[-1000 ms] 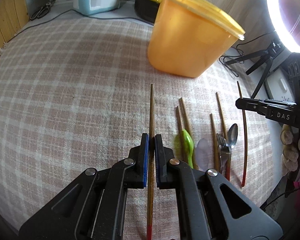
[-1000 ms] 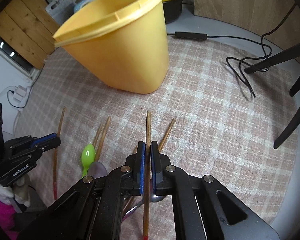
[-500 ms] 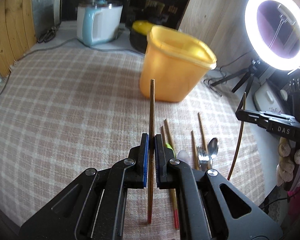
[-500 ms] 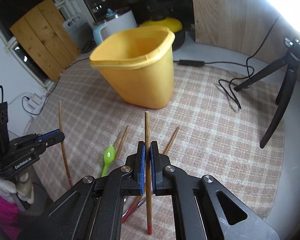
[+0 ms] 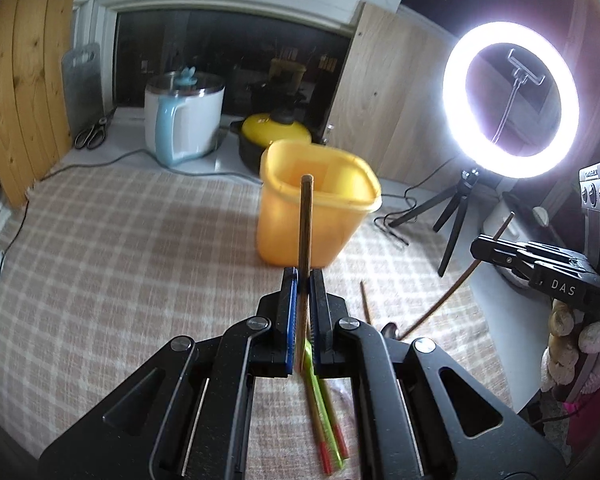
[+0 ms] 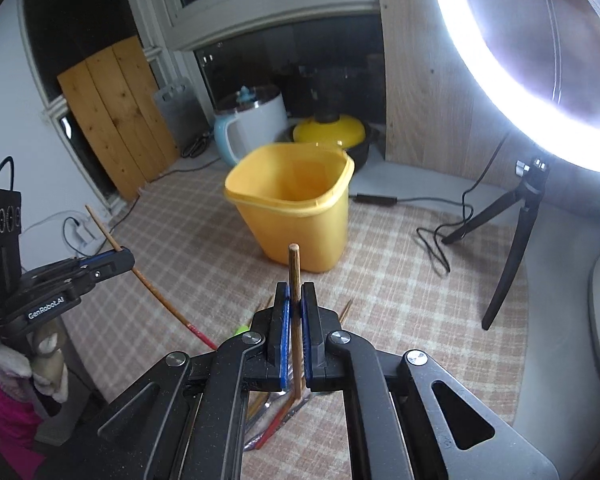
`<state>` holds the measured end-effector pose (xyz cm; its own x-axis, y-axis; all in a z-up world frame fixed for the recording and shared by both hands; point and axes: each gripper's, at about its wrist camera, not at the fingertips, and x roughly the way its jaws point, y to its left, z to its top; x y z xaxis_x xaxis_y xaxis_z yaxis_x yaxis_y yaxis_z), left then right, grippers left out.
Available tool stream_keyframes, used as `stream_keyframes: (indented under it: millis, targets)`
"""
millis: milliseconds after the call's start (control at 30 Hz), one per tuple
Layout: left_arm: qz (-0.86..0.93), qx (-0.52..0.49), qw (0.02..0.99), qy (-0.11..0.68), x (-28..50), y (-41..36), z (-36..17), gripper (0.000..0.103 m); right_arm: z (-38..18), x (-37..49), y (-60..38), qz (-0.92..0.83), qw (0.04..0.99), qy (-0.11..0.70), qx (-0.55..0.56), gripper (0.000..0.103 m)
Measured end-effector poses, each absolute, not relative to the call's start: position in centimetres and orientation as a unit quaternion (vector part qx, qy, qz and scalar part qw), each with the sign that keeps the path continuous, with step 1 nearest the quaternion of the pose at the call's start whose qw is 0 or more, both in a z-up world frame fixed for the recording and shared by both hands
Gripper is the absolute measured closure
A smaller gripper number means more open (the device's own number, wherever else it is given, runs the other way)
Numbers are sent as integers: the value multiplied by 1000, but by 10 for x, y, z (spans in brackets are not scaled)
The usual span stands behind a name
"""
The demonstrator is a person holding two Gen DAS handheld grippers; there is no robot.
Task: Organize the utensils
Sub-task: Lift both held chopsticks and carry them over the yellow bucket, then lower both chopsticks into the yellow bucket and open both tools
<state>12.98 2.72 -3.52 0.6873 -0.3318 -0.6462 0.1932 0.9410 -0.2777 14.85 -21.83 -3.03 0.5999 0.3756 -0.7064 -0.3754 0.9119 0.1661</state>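
My left gripper (image 5: 303, 274) is shut on a wooden chopstick (image 5: 305, 220) that sticks up and forward, its tip in line with the open yellow container (image 5: 332, 236). My right gripper (image 6: 295, 292) is shut on a second chopstick (image 6: 293, 268), raised above the cloth in front of the same container (image 6: 300, 220). Each gripper shows in the other's view: the right gripper (image 5: 476, 246) and the left gripper (image 6: 129, 258), each with its red-ended chopstick slanting down. A green spoon (image 5: 320, 392), more chopsticks (image 5: 366, 300) and metal cutlery lie on the cloth below, partly hidden by the grippers.
A checked cloth (image 5: 120, 260) covers the table. Behind the container stand a white and blue kettle (image 5: 184, 124) and a yellow-lidded pot (image 5: 274, 132). A lit ring light (image 5: 460, 92) on a tripod (image 5: 452, 216) with a loose cable stands at the right. Scissors (image 5: 90, 134) lie at the back left.
Both grippers have risen off the cloth, each carrying its chopstick, and tipped upward. The container now sits lower in view with its open top showing.
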Motion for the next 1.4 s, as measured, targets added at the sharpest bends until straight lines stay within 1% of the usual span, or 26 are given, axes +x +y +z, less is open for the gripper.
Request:
stream_keyframes:
  millis: [367,900,1167,1400]
  targets:
    - [-161,-92,930,318,142,27,12,100,5,153,-218,206,914,349,10,99]
    - [-158,-96,948,260,190,34,67,100,64,177,-204,212,935,284,-3,99]
    - [-152,-92,951,255,219,30,74,100,78,206,-202,206,942,266,1,99]
    - [-145,-93,946,273,252,27,61,100,78,231,-199,203,942,266,13,99]
